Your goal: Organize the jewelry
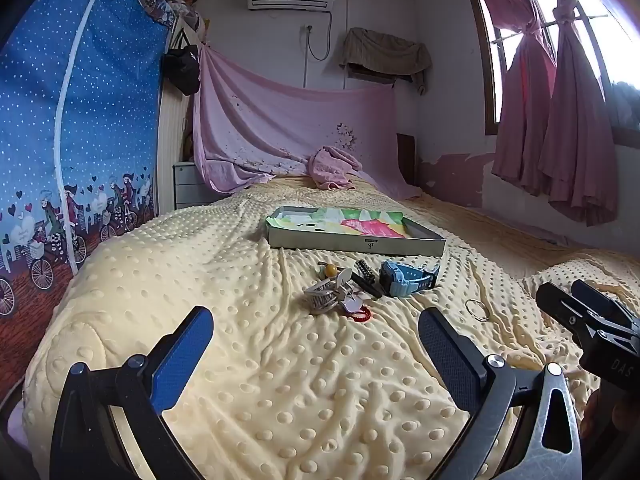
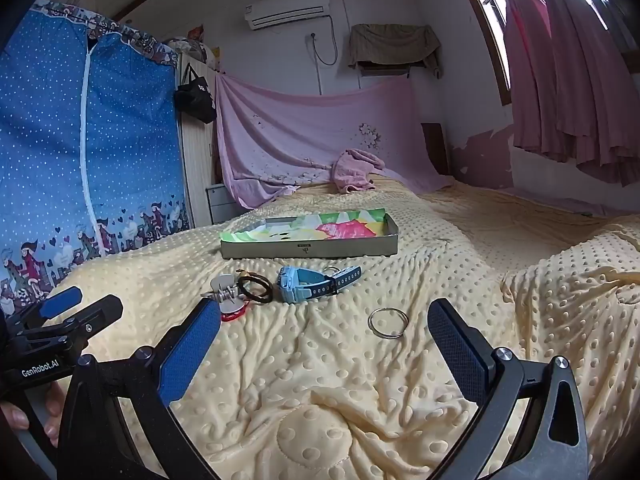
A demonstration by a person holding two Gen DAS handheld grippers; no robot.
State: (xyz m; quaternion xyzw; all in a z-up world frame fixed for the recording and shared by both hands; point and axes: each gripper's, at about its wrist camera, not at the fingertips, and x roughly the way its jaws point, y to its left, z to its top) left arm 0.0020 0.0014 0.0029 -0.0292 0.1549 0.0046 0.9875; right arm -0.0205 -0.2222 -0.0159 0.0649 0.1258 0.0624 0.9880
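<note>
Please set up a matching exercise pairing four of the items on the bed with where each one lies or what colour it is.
Things:
1. watch
2. metal ring
3. box
4. red band

Descriptions:
A. shallow, lined with colourful paper
B. light blue
C. lying alone, apart from the pile
D. at the near edge of the pile

Pairs: 1-B, 2-C, 3-A, 4-D

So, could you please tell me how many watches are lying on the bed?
1: the blue watch lies on the blanket just in front of the tray. Others could hide in the small pile beside it.
</note>
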